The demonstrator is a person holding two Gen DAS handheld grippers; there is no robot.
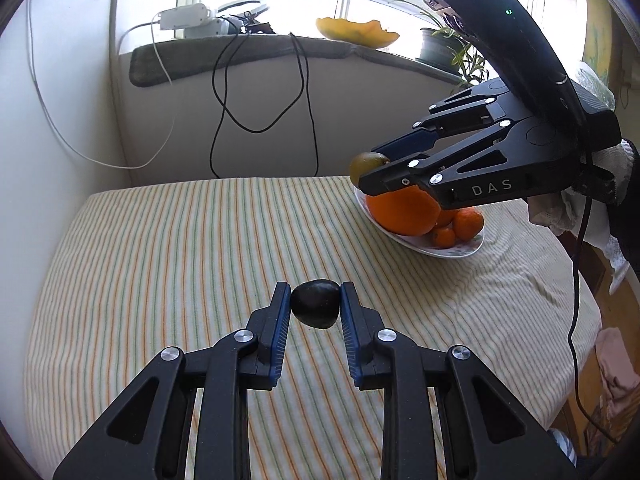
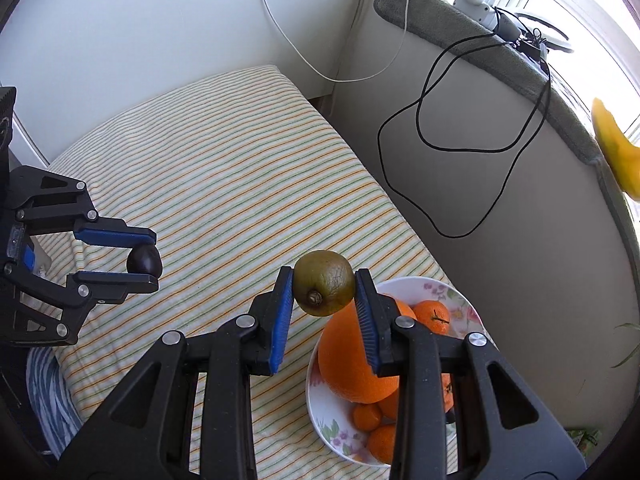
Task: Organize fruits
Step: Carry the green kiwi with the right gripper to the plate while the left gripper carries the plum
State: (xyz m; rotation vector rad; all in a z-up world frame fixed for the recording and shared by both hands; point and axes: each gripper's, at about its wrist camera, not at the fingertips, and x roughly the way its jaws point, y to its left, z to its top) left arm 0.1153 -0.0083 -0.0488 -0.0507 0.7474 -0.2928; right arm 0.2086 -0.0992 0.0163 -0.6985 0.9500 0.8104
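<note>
My left gripper (image 1: 315,307) is shut on a small dark fruit (image 1: 315,309), held just above the striped cloth; the right wrist view shows the same gripper (image 2: 154,263) and dark fruit (image 2: 145,262) at the left. A green-brown kiwi (image 2: 324,288) sits clamped between the blue pads of my right gripper (image 2: 324,286), raised above the near-left rim of a floral bowl (image 2: 460,296). The bowl holds a large orange (image 2: 352,364) and several small mandarins (image 2: 432,314). From the left wrist I see the right gripper (image 1: 370,174) with the kiwi (image 1: 366,164) over the bowl (image 1: 464,251).
A striped cloth (image 1: 180,264) covers the table. Black and white cables (image 2: 440,140) hang down the wall behind. The grey-padded sill (image 1: 240,54) carries a power strip, a yellow peel (image 1: 356,32) and a potted plant (image 1: 448,48). A gloved hand (image 1: 608,176) holds the right gripper.
</note>
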